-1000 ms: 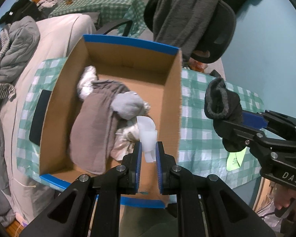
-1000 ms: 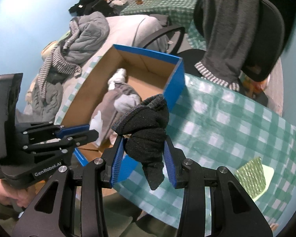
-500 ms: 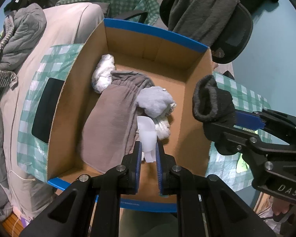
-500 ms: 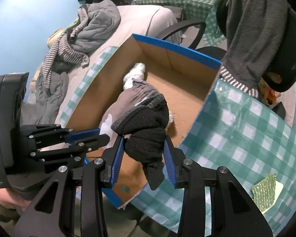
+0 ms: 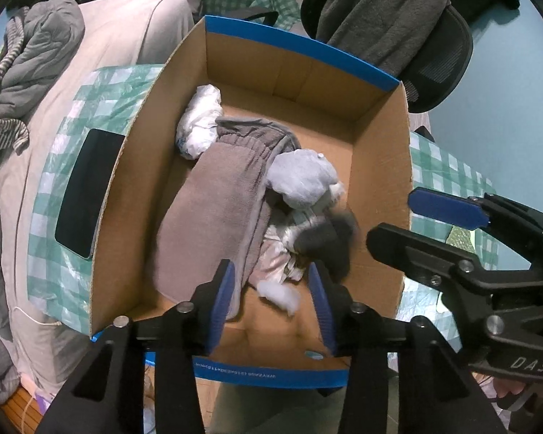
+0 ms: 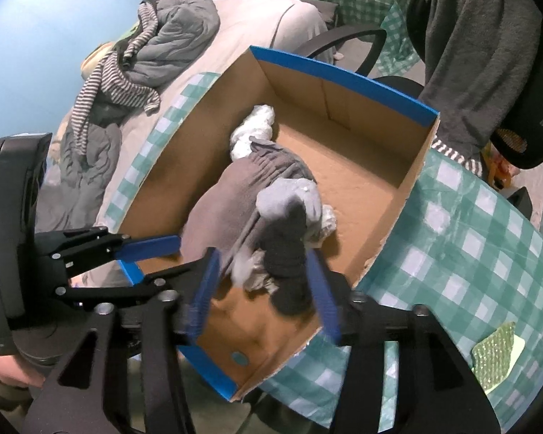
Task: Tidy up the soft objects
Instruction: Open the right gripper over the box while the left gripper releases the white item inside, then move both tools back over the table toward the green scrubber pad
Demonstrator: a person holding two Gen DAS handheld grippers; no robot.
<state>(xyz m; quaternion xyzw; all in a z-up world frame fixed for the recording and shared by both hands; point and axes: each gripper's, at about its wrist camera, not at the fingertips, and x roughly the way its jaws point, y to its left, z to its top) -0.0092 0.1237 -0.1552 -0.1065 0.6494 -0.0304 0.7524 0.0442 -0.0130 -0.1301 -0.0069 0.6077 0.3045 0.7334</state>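
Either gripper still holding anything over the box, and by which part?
Nothing held. Left gripper and right gripper are both opening; the small white fluffy piece and dark grey sock are dropping into the cardboard box.

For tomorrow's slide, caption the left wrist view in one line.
Left gripper and right gripper opening above a cardboard box, dark sock and white sock dropping inside.

Both grippers, left gripper (image 5: pixel 275 302) and right gripper (image 6: pixel 264 293), have black frames with silver screws and blue pads; one carries white letters "DAS".
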